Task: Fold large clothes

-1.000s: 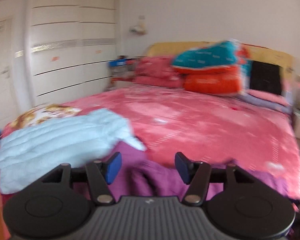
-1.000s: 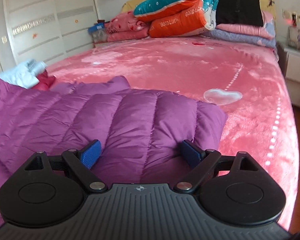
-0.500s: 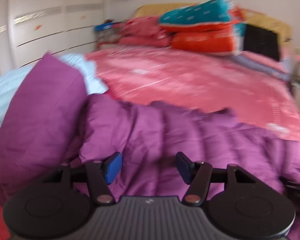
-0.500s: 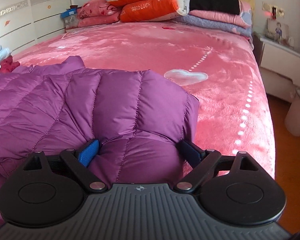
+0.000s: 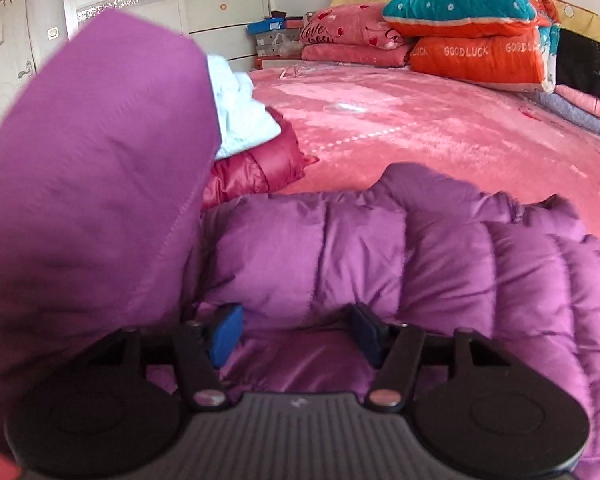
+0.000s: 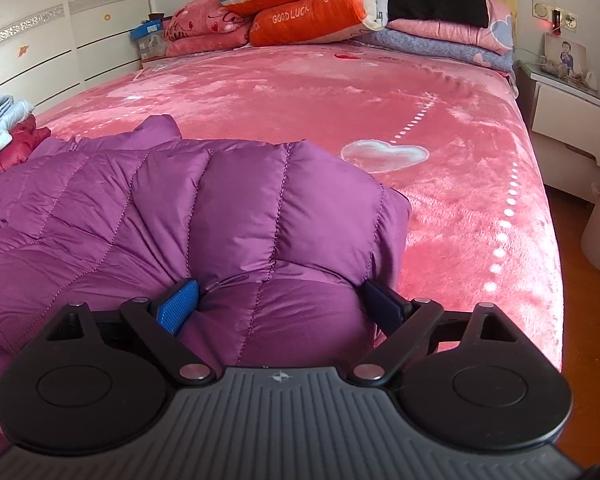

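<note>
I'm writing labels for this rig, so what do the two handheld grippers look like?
The left gripper and right gripper match. Each has a grey ribbed base with a small star-like mark at its front edge, flanked by two round black discs. Black link arms with silver pivot pins carry the two fingers, each tipped with a blue textured pad. No cables, sleeves or hands show in either view.

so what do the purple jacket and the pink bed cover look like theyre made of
Purple jacket: likely thin nylon or polyester shell with puffy filling; slight sheen, stitched quilted channels. Pink bed cover: seems plush fleece or velvet; fuzzy nap with patchy light streaks.
</note>
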The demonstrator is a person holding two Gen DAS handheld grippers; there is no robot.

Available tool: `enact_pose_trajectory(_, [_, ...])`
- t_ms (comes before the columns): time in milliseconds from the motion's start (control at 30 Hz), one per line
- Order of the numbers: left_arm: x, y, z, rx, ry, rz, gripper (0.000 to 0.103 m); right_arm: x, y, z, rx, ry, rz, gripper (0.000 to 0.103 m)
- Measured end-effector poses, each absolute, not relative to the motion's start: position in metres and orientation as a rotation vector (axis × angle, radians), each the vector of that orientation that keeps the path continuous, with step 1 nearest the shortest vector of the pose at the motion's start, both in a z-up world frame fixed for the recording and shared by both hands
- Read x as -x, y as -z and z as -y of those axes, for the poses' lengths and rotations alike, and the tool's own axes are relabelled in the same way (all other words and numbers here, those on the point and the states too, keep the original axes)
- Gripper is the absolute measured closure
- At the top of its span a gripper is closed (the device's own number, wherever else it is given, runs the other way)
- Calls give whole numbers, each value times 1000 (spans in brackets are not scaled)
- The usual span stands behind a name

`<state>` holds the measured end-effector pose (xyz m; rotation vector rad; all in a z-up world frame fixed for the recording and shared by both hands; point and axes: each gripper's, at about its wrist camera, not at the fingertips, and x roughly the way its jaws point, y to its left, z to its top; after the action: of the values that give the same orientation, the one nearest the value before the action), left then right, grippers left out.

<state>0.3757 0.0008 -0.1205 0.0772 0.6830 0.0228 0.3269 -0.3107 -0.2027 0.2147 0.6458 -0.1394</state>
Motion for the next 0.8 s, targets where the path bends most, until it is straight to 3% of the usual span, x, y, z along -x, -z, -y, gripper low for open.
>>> enact_pose_trajectory(200, [-335, 89, 34, -167, 70, -545, 37, -315, 187, 326, -378, 120, -555, 0])
enact_pose_trajectory(433, [-348, 112, 78, -215, 176, -605, 34, -306, 172, 306, -339, 98, -411, 0])
enact_pose_trajectory(533, [-356, 131, 69, -199, 129, -644, 25, -313, 174, 294, -282, 70, -431, 0])
enact_pose_trajectory(800, [-356, 145, 48, -172, 124, -614, 19, -343, 192, 282, -268, 58, -573, 0])
